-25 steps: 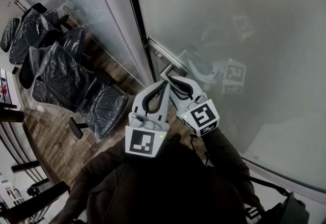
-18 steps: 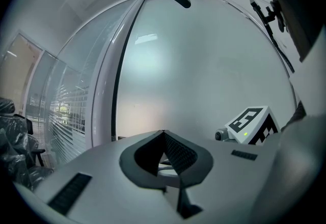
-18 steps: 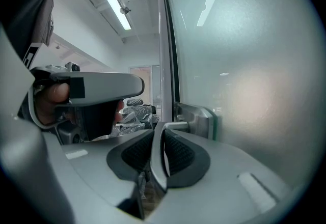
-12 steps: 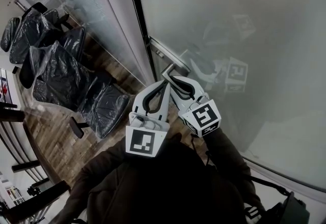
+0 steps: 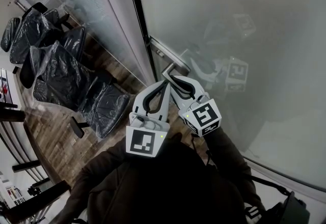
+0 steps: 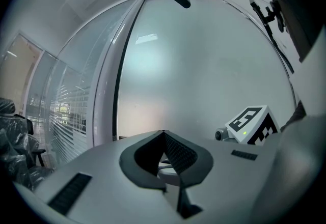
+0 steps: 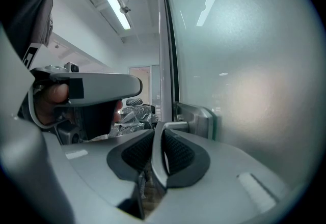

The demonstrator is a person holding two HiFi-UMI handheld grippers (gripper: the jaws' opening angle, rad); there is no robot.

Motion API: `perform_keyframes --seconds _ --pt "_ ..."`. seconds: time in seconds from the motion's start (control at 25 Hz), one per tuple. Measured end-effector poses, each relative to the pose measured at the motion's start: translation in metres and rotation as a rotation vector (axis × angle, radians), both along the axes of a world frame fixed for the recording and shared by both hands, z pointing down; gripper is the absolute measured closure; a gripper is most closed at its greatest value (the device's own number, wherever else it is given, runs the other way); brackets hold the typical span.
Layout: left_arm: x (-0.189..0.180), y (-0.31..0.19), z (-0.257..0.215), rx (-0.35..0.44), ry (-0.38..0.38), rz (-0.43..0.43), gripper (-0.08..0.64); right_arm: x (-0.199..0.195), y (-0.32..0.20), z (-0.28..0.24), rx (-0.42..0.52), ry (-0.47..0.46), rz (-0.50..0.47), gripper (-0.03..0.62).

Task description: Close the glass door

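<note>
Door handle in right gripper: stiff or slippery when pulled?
Likely rigid: the door handle looks like solid metal. Smooth finish may slip in the right gripper, shut on it. The large glass door probably swings heavily.

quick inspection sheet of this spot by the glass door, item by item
surface: wood-look floor; no table in view
job's things: frosted glass door; metal door handle at its edge
clutter: plastic-wrapped chairs on the floor to the left
grippers: right gripper shut on the door handle's lever; left gripper shut, nothing between its jaws, close beside the right one
cables: nothing seen
surroundings: glass partition next to the door; ceiling strip light
</note>
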State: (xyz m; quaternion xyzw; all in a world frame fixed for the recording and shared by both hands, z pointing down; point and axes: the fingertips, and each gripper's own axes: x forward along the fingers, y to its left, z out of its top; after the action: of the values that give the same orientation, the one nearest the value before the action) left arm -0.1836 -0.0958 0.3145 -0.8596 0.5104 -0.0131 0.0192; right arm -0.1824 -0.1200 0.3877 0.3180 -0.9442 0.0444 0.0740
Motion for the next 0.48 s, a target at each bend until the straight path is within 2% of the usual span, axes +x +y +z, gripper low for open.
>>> perform_keyframes --seconds 0.48 --pt "-0.004 0.000 -0.011 0.000 -0.003 -0.018 0.563 -0.004 0.008 -0.010 0.004 0.001 -0.023 0.528"
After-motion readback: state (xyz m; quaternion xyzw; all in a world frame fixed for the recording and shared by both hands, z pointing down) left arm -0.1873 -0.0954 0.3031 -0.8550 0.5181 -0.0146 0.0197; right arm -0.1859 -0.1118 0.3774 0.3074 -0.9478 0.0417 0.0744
